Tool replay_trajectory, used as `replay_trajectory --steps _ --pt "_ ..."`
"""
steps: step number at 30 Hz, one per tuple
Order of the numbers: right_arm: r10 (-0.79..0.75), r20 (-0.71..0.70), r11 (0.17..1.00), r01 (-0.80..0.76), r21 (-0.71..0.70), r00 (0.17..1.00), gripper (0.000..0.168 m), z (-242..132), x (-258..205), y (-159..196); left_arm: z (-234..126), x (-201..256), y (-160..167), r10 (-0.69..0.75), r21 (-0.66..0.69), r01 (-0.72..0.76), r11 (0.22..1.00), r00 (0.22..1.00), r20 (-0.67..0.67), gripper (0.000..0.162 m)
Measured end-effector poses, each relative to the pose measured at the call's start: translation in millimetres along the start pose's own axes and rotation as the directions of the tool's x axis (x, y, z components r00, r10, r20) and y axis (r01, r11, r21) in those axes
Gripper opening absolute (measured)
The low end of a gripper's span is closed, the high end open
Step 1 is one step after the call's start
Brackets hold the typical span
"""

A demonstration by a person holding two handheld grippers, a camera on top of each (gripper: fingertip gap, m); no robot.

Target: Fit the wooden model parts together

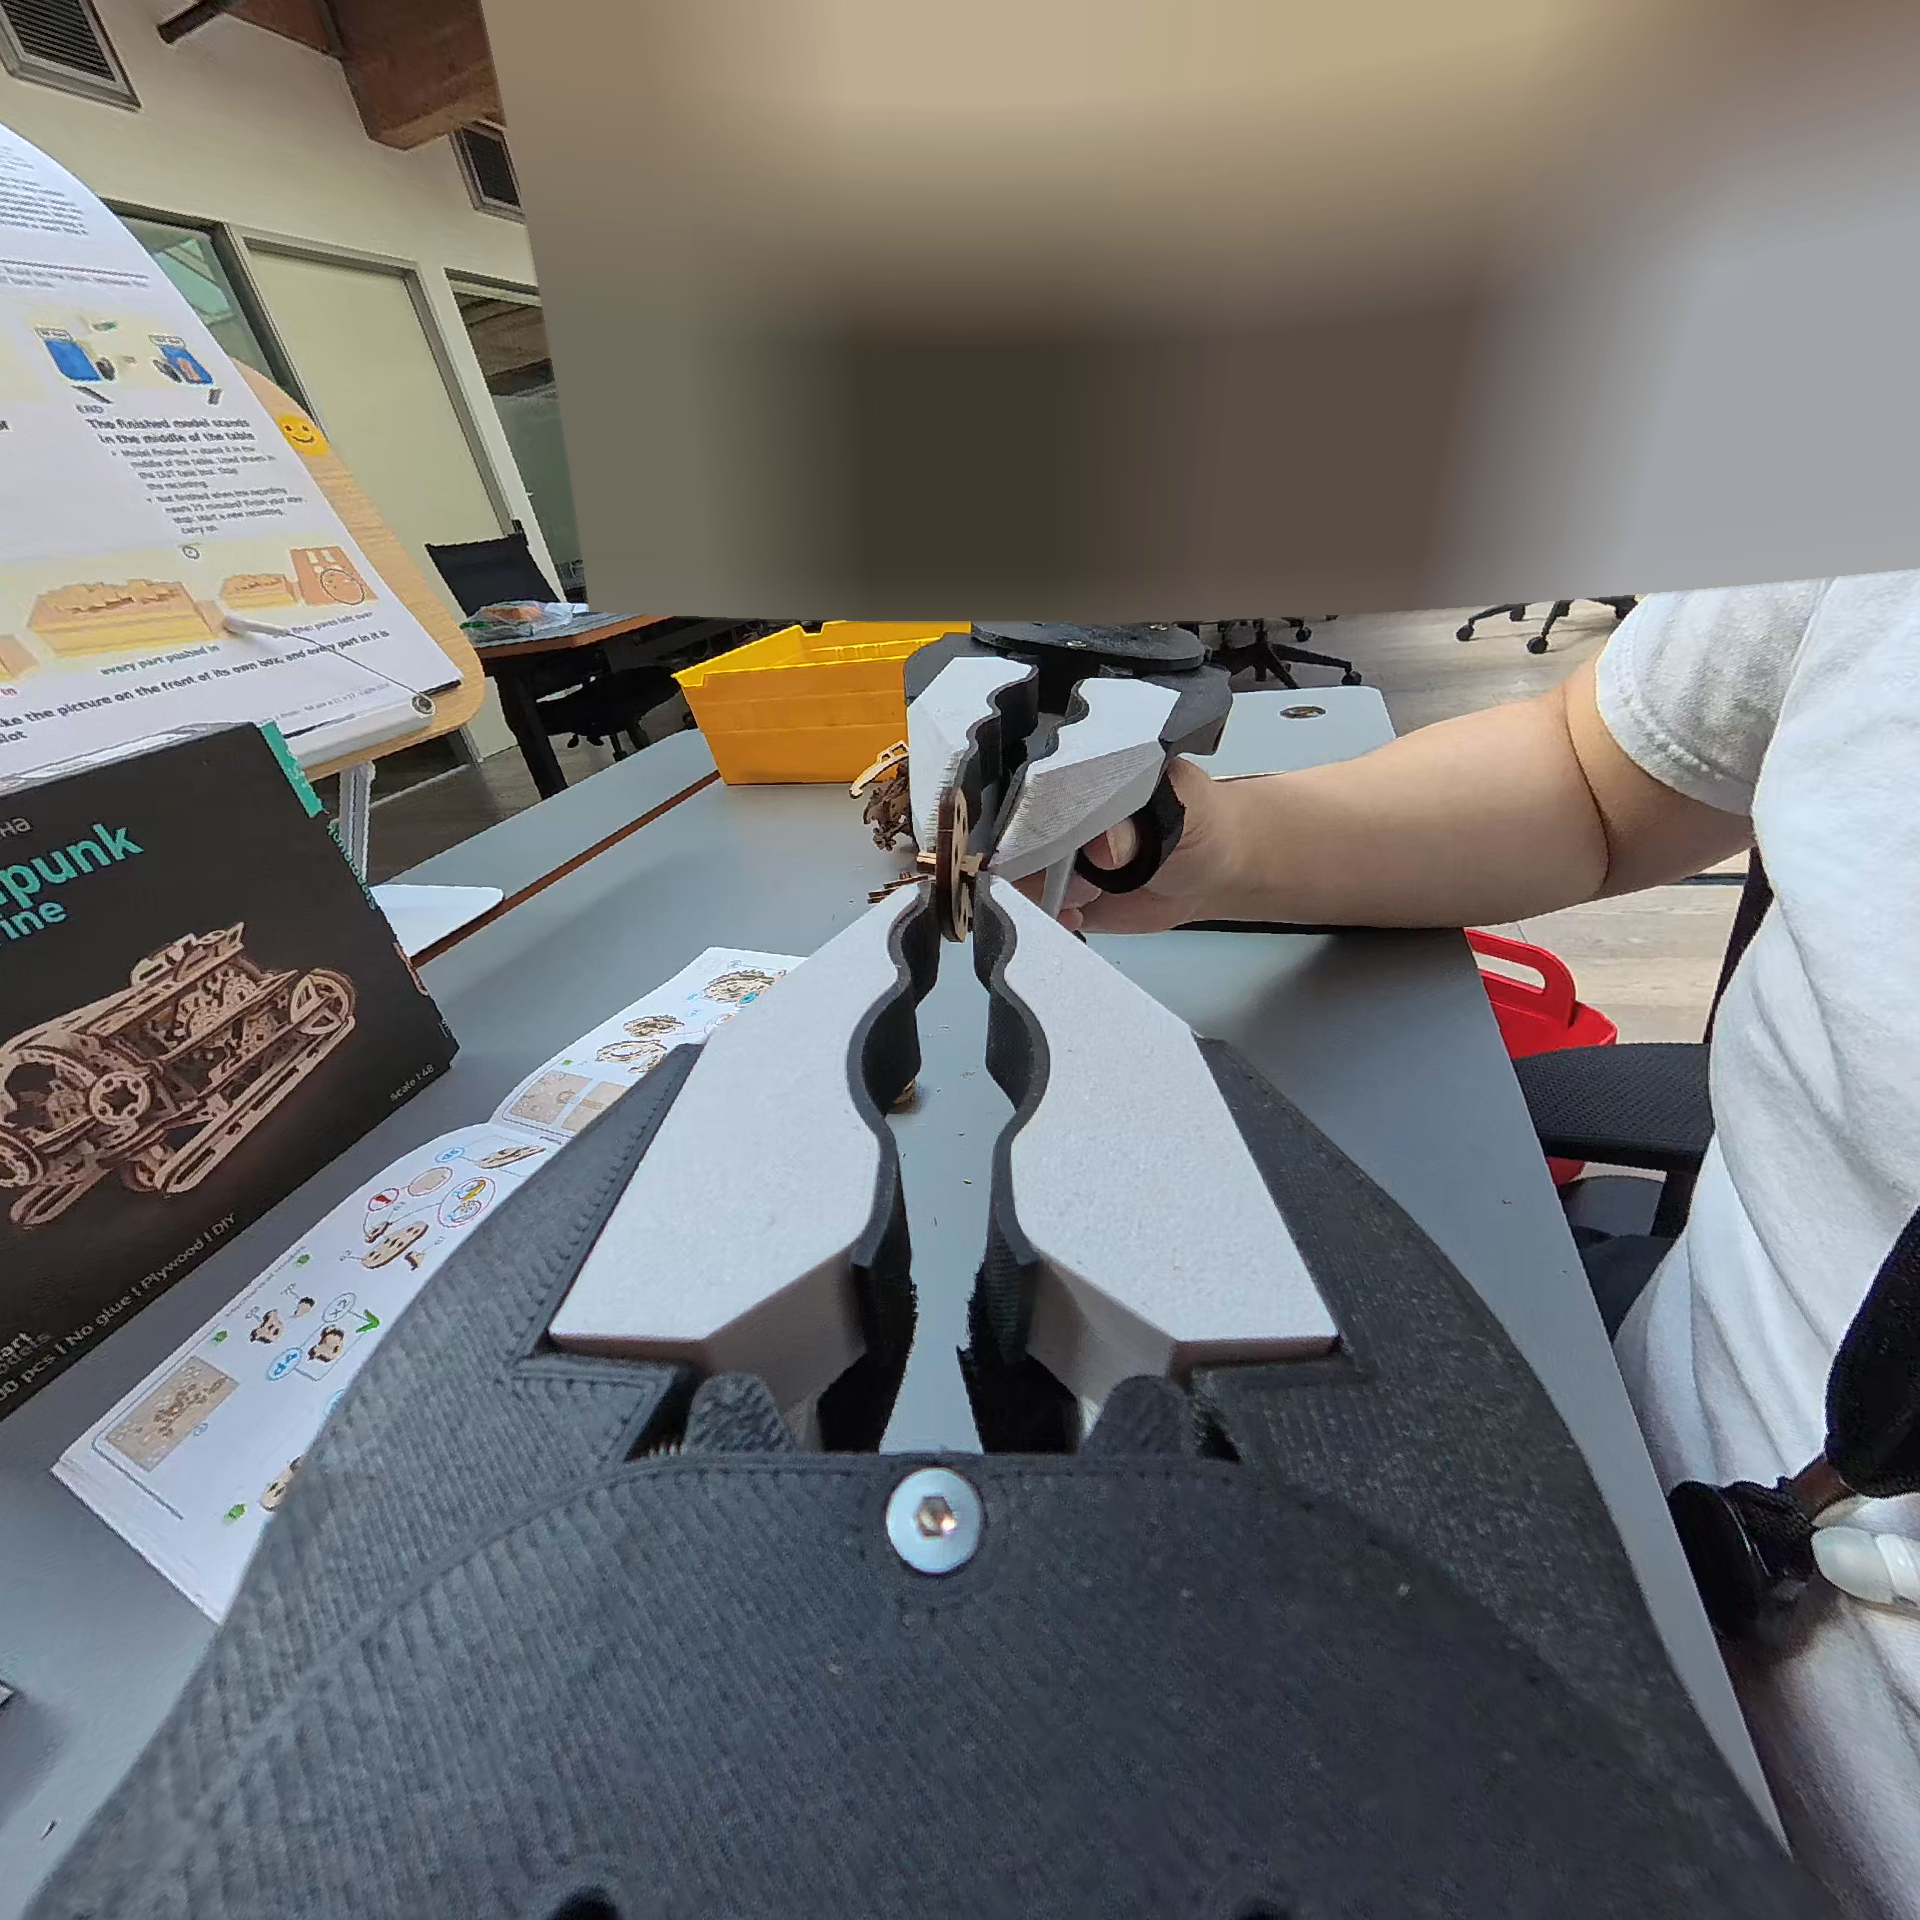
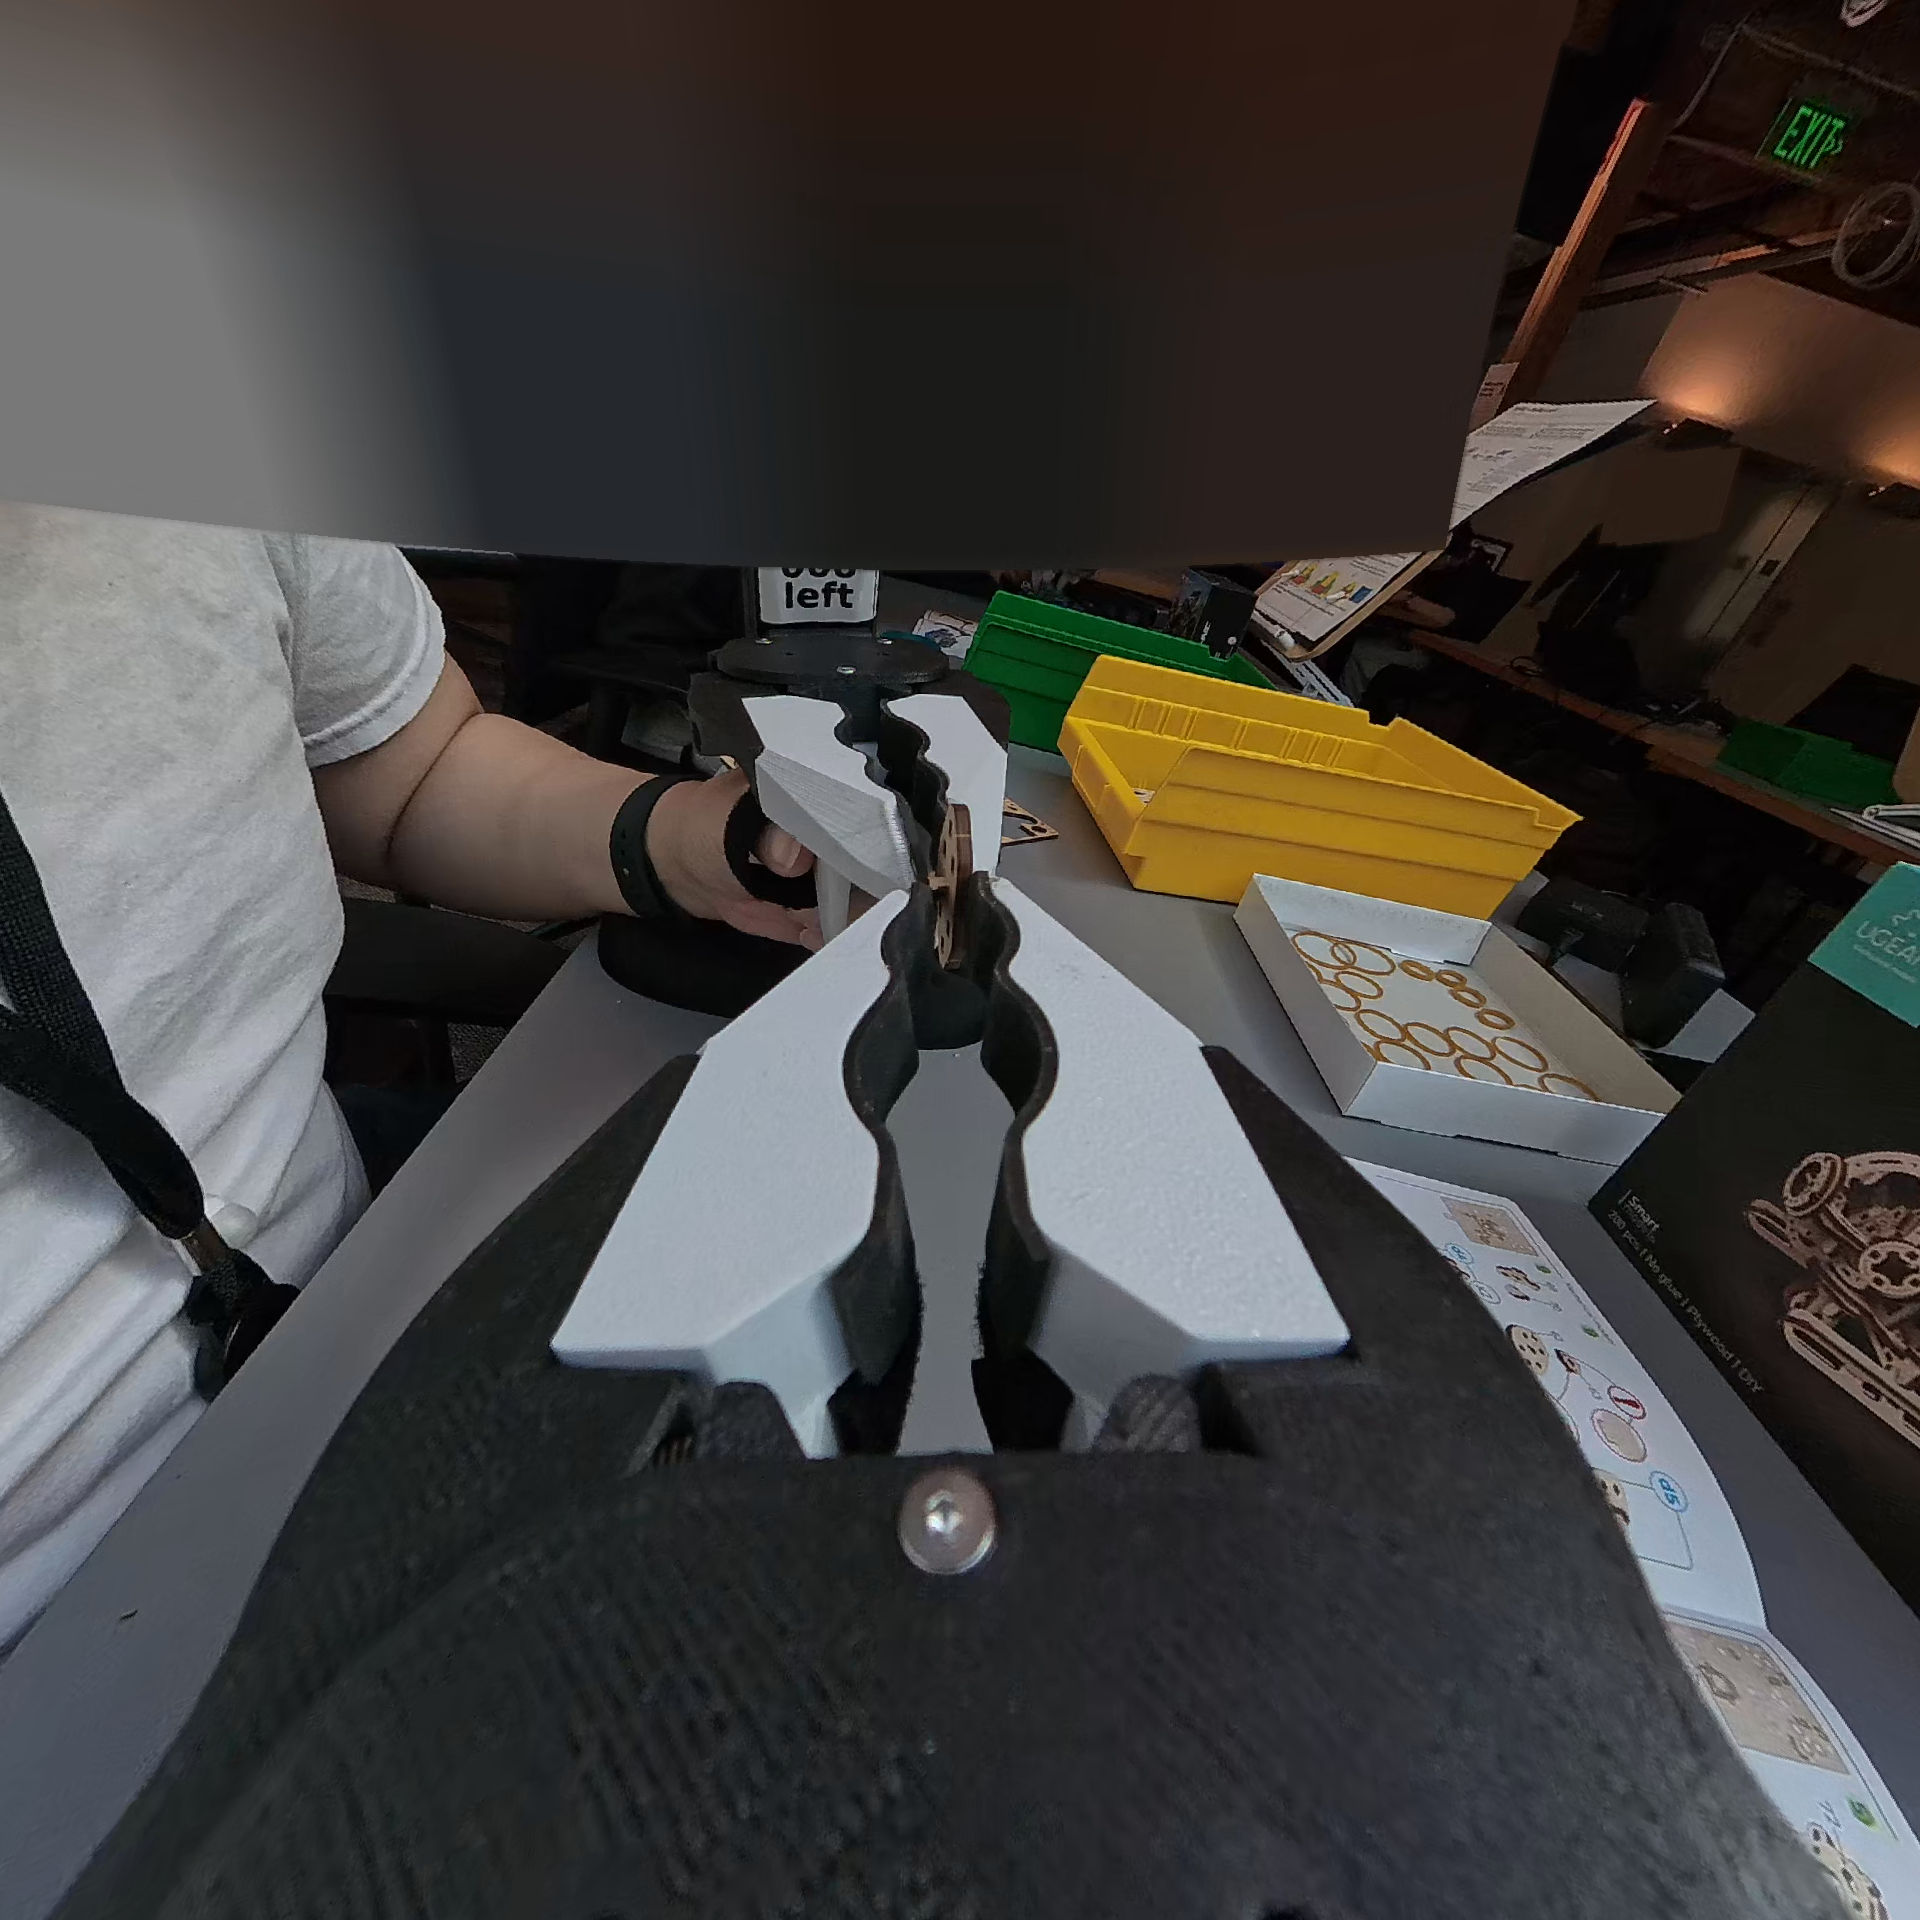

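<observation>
Both grippers meet tip to tip over the grey table [image 1: 644, 883]. A small round wooden wheel part [image 1: 954, 868] with holes stands edge-on between them. My left gripper [image 1: 951, 914] is shut on its lower edge. My right gripper [image 1: 997, 790] faces it from the far side, pinching the same part. In the right wrist view my right gripper [image 2: 948, 899] is shut on a holed disc [image 2: 943, 914]. The left gripper [image 2: 925, 821] holds a second thin disc [image 2: 961, 831] pressed against it. A short wooden peg [image 1: 971, 860] sticks out of the part.
More wooden pieces [image 1: 883, 800] lie behind the grippers. A yellow bin [image 2: 1299, 800], a green bin [image 2: 1039, 655] and a white tray of wooden rings [image 2: 1455, 1029] stand at the back. The black model box [image 1: 177, 1039] and instruction sheet [image 1: 416, 1247] lie beside them. Left and right tips are no more than a few centimetres apart.
</observation>
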State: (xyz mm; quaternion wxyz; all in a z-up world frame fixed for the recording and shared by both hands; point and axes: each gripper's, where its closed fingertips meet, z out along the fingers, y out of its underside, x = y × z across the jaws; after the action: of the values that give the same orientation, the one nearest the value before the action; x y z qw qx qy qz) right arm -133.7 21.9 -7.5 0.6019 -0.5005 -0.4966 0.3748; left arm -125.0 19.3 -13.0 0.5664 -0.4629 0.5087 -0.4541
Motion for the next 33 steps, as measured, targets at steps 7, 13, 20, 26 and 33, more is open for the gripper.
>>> replay_trajectory --steps 7,13,20,26,33 --pt "0.041 -0.025 0.999 -0.041 0.019 0.999 0.006 1.3 3.7 0.0 -0.5 -4.4 -0.5 -0.014 0.003 0.014 1.000 1.000 0.022 0.004" --pt "0.117 0.007 0.992 -0.118 0.034 0.993 0.007 2.4 5.8 -0.5 -1.4 -4.6 -1.6 -0.084 0.016 0.084 0.996 0.996 -0.017 0.004" --pt "0.041 -0.035 0.999 -0.041 0.008 0.999 0.008 1.7 6.6 0.3 -0.3 -4.3 0.8 -0.101 0.007 0.101 0.995 0.995 -0.026 0.004" --pt "0.042 -0.022 0.999 -0.042 -0.012 0.999 0.007 0.7 4.1 1.6 0.2 -2.5 1.4 -0.086 0.014 0.087 0.996 0.996 -0.036 0.005" --pt "-0.036 -0.029 0.998 0.035 -0.043 0.999 0.007 -1.0 1.3 2.4 0.9 -0.4 0.2 -0.038 0.016 0.039 0.999 0.999 -0.022 0.005"
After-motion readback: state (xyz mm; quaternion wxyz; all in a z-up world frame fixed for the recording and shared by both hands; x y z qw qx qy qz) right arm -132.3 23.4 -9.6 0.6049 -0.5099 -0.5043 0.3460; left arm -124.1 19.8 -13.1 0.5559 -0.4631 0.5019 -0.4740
